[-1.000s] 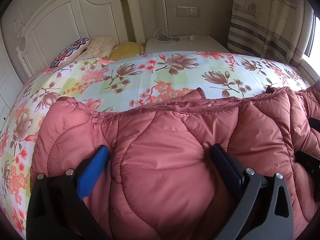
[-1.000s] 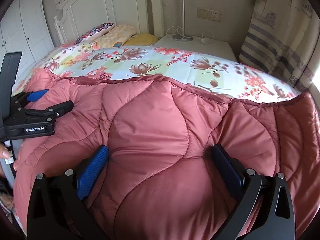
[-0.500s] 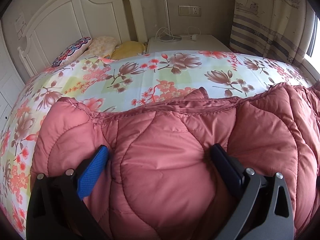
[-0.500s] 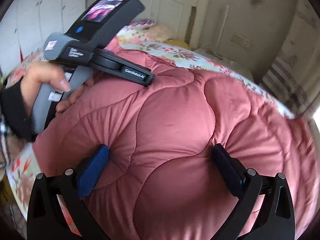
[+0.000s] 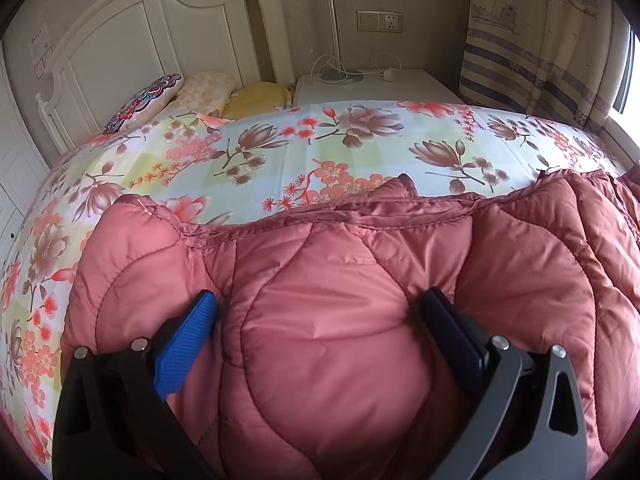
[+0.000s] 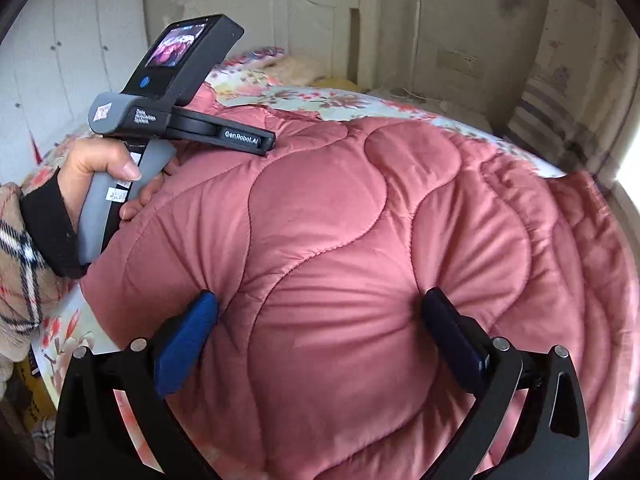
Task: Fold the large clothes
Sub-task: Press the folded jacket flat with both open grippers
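A puffy pink quilted coat (image 5: 520, 264) lies across the near side of the bed. My left gripper (image 5: 320, 312) is shut on a thick bulge of it near its left end, blue pads pressed into the padding. In the right wrist view the coat (image 6: 360, 208) is heaped into a mound, and my right gripper (image 6: 320, 312) is shut on a fat fold of it, with wrinkles fanning out from both pads. The left gripper's grey-and-black body (image 6: 180, 128) shows there at upper left, held by a hand (image 6: 100, 164); its fingers are hidden behind the coat.
The floral bedsheet (image 5: 280, 152) stretches beyond the coat to several pillows (image 5: 208, 88) and a white headboard (image 5: 140, 40). A white nightstand (image 5: 400, 84) with a lamp base and cables stands at the back. A striped curtain (image 5: 532, 48) hangs right. White wardrobe doors (image 6: 60, 60) stand left.
My right gripper has swung left and up with its part of the coat, bringing it close to the left gripper and bunching the coat into a mound. The left gripper has barely moved.
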A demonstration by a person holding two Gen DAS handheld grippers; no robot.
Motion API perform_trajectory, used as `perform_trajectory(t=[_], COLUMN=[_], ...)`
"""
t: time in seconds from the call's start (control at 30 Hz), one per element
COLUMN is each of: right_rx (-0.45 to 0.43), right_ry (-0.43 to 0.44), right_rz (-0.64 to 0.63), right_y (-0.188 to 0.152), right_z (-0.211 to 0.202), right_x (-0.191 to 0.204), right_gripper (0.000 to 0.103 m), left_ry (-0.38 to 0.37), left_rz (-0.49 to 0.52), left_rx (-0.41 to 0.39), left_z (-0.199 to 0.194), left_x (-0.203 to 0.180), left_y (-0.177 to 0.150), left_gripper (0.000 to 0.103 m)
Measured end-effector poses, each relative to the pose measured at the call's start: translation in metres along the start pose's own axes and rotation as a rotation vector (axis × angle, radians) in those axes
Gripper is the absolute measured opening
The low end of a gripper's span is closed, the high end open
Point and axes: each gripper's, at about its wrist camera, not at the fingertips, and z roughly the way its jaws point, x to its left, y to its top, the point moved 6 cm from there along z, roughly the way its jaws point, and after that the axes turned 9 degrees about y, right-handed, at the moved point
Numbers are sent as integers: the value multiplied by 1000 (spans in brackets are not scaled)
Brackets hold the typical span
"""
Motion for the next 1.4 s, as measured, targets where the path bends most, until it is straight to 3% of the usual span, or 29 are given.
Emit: perform_trajectory(t=[0.1, 0.2, 0.33, 0.4, 0.5, 0.57, 0.63, 0.7, 0.77, 0.83, 0.9, 0.97, 1.07, 1.13, 1.2, 1.27, 1.4], right_rx=[-31, 83, 106, 117, 99, 100, 100, 95, 79, 62, -24, -118, -193, -144, -41, -47, 43], right_ry=[1, -74, -89, -86, -75, -77, -77, -75, -58, -47, -50, -32, -92, -104, -115, -98, -176], right_rz=[-20, -62, -48, -48, -43, -40, -38, -36, -41, -44, -13, 62, 179, 245, 290, 299, 286], right_y=[-9, -34, -31, -30, -29, -29, -34, -36, -34, -31, -23, -17, -21, -34, -53, -59, -44], right_z=[-19, 8, 16, 18, 19, 20, 17, 15, 9, -4, -30, -56, -80, -70, -41, -32, -42], right_x=[8, 0, -3, -5, -10, -11, -7, -4, -3, -3, -13, -33, -79, -108, -130, -132, -124], right_gripper=[98, 99, 99, 99, 99, 99, 99, 99, 99, 98, 98, 98, 98, 98, 98, 99, 98], left_ry=[-1, 4, 57, 82, -22, -28, -31, -6, 9, -42, -98, -136, -148, -146, -158, -165, -167], left_rz=[-1, 3, 18, 1, -4, 51, 141, 269, 334, 275, 231, 207, 195, 194, 188, 180, 178], left_rx=[-1, -5, -5, -69, -212, -304, -341, -303, -253, -222, -173, -153, -153, -157, -155, -151, -148], left_z=[0, -1, -9, -34, -88, -117, -124, -105, -75, -66, -60, -57, -55, -56, -59, -57, -58], left_x=[0, 0, 3, 8, -1, -19, -44, -77, -98, -92, -87, -83, -82, -81, -80, -78, -78], left_y=[0, 1, 2, 6, 8, 7, 2, -10, -23, -21, -18, -18, -18, -18, -20, -20, -20], left_gripper=[101, 101, 101, 99, 100, 101, 101, 101, 101, 101, 101, 101, 101, 101, 101, 101, 101])
